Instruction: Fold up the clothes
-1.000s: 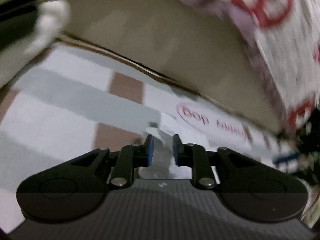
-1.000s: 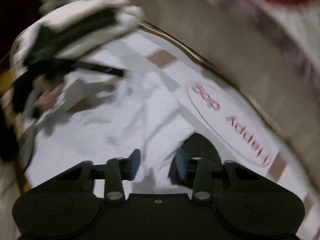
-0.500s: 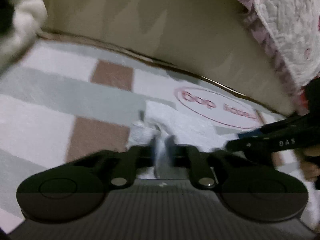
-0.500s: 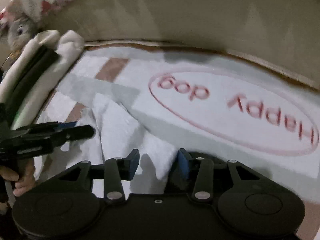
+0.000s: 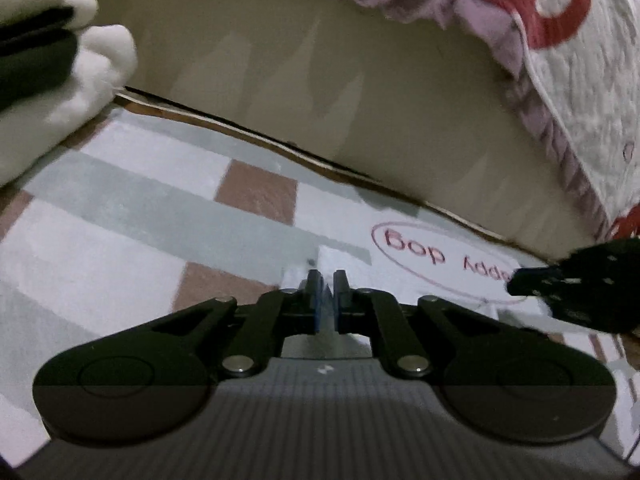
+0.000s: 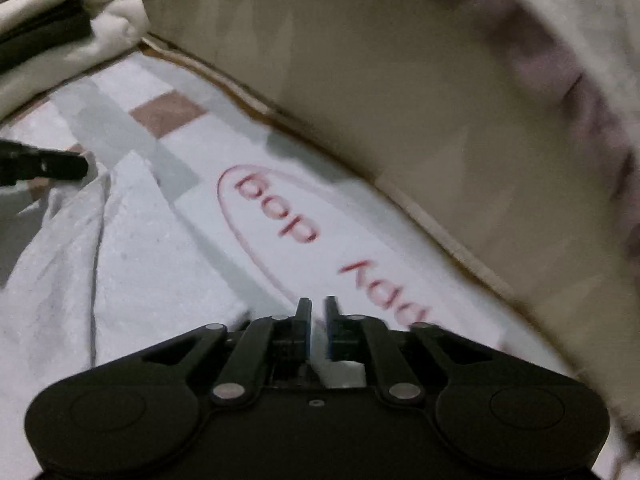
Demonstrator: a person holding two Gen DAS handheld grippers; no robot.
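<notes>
A white garment (image 6: 132,264) lies crumpled on a printed mat (image 6: 280,184). In the right wrist view my right gripper (image 6: 318,314) is low over the garment's near edge. A strip of white cloth shows between its pads, and the jaws are opening slightly around it. My left gripper (image 5: 327,300) is shut on a thin fold of the same garment (image 5: 308,270). The left gripper (image 6: 48,166) also shows at the left edge of the right wrist view, at the garment's far corner. The right gripper (image 5: 580,284) appears at the right of the left wrist view.
The mat (image 5: 120,240) has grey and brown squares and a red oval with lettering (image 6: 288,220). A beige bed side (image 5: 320,80) rises behind it, with a red-and-white quilt (image 5: 560,40) hanging over. A folded stack of white and black clothes (image 5: 48,64) sits at the left.
Both grippers have closed from open onto the white garment. The right gripper has dropped lower toward the mat, and the view has swung across the red lettering.
</notes>
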